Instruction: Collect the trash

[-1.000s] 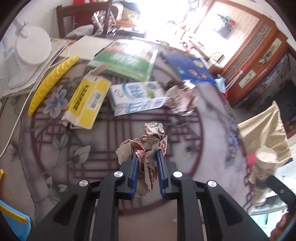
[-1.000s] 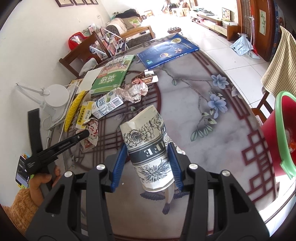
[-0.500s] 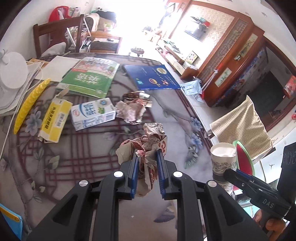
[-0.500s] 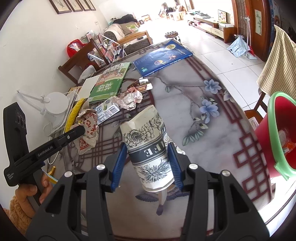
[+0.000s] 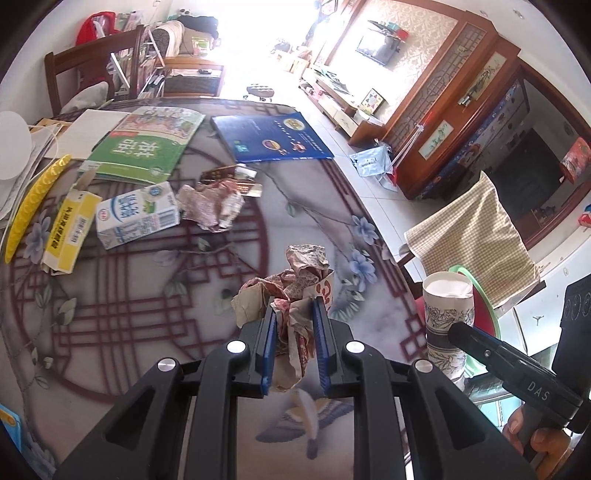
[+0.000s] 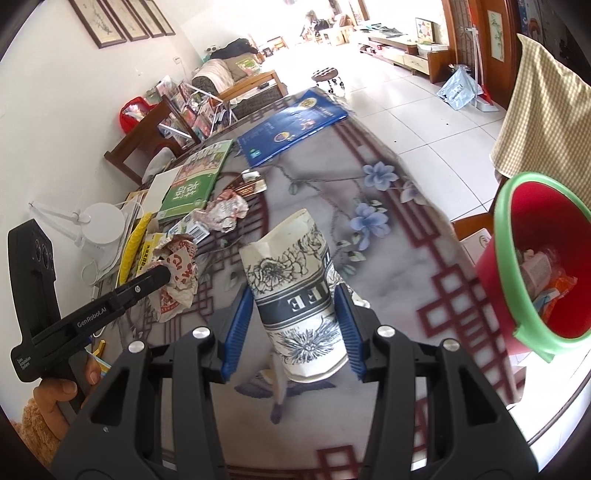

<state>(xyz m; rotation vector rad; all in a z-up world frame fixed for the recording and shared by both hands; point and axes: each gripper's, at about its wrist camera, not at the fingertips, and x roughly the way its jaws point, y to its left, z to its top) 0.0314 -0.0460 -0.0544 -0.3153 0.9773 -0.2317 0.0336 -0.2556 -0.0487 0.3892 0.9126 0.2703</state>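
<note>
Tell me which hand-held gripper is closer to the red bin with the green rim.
Right. The right hand-held gripper, holding the paper cup, sits beside the red bin; the left hand-held gripper is farther across the table.

Table (image 5: pixel 155 295): carton (image 5: pixel 136 216) between box (image 5: pixel 68 230) and wrapper (image 5: pixel 212 208); books (image 5: pixel 269 138) behind; bin (image 6: pixel 532 266) off right edge.

Bright daylight floods a white tiled floor (image 6: pixel 417 122). Framed pictures (image 6: pixel 122 20) hang on the white wall. A dark wooden chair (image 5: pixel 92 70) stands at the worktop's far edge; carved wooden cabinets (image 5: pixel 461 110) line the far side beyond a sofa (image 6: pixel 236 74).
</note>
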